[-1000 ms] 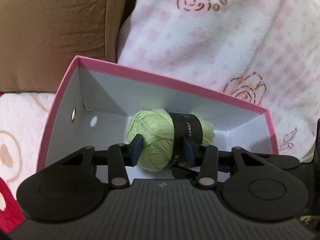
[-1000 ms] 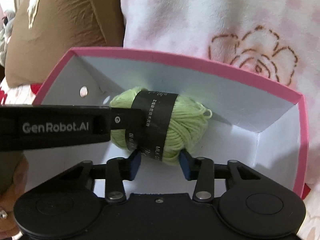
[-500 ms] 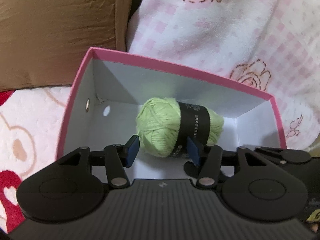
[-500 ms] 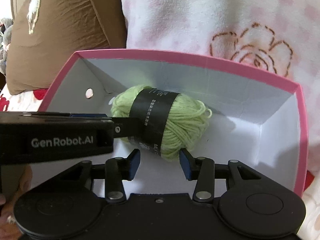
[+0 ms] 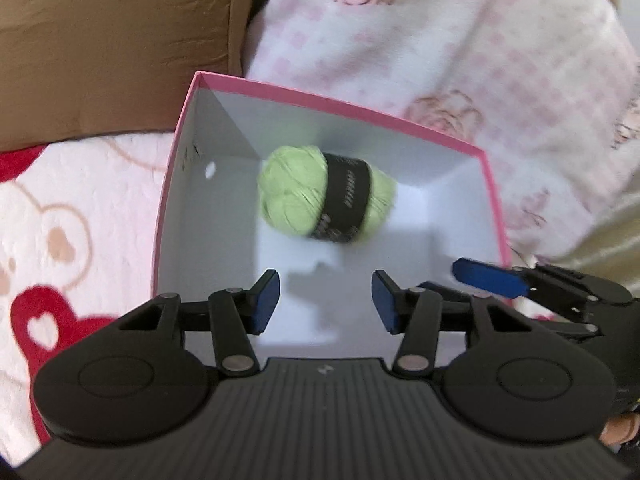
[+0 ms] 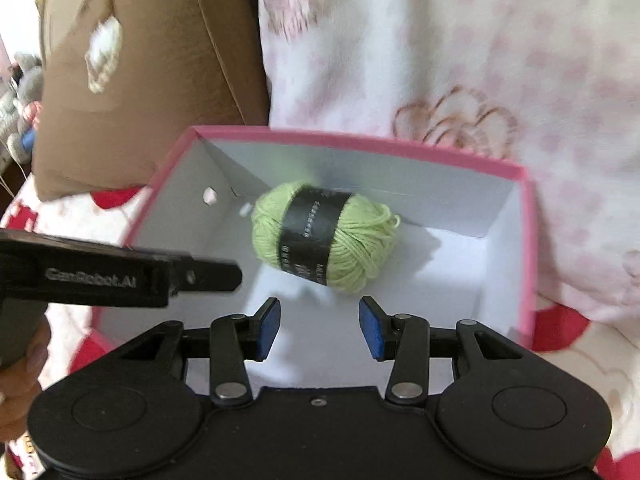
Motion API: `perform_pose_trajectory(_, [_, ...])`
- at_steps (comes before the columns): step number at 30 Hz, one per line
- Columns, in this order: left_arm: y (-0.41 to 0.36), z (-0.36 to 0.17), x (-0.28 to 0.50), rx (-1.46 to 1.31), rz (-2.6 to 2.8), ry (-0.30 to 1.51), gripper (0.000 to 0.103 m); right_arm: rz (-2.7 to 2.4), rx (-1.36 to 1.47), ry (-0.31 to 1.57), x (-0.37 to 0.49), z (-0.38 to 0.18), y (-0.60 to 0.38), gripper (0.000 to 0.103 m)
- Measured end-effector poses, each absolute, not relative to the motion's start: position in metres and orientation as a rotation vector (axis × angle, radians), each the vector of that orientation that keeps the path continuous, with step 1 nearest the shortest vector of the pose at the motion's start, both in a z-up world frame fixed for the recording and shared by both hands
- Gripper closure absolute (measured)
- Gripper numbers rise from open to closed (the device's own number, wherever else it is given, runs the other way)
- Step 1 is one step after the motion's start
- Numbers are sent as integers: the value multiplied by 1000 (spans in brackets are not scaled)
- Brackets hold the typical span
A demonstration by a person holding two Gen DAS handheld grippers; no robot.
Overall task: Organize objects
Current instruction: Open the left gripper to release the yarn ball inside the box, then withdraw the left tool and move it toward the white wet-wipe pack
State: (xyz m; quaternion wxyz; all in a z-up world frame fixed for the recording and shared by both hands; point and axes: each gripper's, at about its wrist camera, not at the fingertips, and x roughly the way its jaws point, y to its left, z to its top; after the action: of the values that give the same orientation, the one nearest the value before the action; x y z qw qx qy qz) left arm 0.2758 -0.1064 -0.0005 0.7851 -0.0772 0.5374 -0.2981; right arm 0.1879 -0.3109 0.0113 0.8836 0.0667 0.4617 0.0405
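A light green yarn ball (image 5: 296, 196) with a black paper band lies on the white floor of a pink-rimmed box (image 5: 340, 106), near its back wall. My left gripper (image 5: 326, 296) hangs above the box's near side, well short of the yarn; its jaws are closing with nothing between them. In the right wrist view the same yarn ball (image 6: 360, 248) rests in the box (image 6: 360, 142). My right gripper (image 6: 319, 320) stands open just in front of it, apart from it and holding nothing. One left finger (image 6: 208, 276) reaches in from the left.
The box sits on a pink and red plush blanket (image 5: 60, 220). A brown cushion (image 5: 120, 40) stands behind it on the left, a pink rose-patterned blanket (image 5: 440, 40) on the right. A hand (image 6: 24, 368) holds the left gripper at the lower left.
The left jaws let go of the yarn, which now lies free in the box. Both grippers pulled back and up, so the box and yarn look smaller and farther.
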Motion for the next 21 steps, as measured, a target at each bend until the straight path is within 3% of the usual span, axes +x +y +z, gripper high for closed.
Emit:
perform_pose_trajectory(8, [-75,68,215,-79,-716,1043,52,47,75,860,115,76,-287,44])
perform_pose_trajectory(17, [-50,119,156,-5,-784,987,49,-15,80,858,67,92,-259,42])
perform_pose_trajectory(21, [-41,130,139,14,-795,978,47,-5,56,857,51,98,-245,33])
